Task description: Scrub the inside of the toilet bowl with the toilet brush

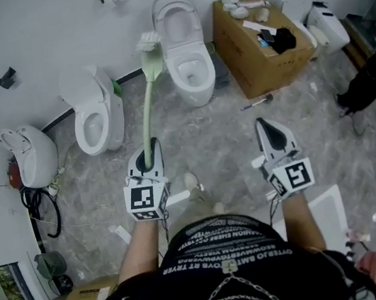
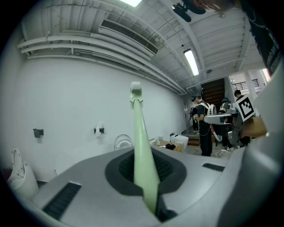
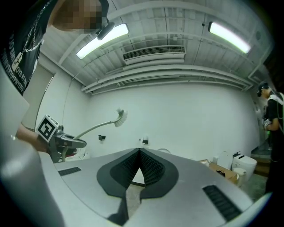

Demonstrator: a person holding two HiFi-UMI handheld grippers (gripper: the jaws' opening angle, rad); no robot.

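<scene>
The toilet brush [image 1: 147, 113] is pale green with a long handle, and its white bristle head [image 1: 148, 42] is raised in the air to the left of the open white toilet [image 1: 185, 50]. My left gripper [image 1: 148, 148] is shut on the lower end of the handle. In the left gripper view the brush handle [image 2: 141, 137] rises from between the jaws with the bristles on top. My right gripper [image 1: 271, 133] hangs over the floor to the right, shut and empty. The right gripper view shows its jaw tips meeting at the right gripper [image 3: 138, 151], with the brush [image 3: 100, 125] off to the left.
A second toilet [image 1: 94, 113] stands at the left by the wall, and another white fixture [image 1: 31, 156] with cables lies further left. An open cardboard box [image 1: 260, 44] sits right of the toilet. A small tool [image 1: 257, 102] lies on the floor. People [image 2: 204, 126] stand at the right.
</scene>
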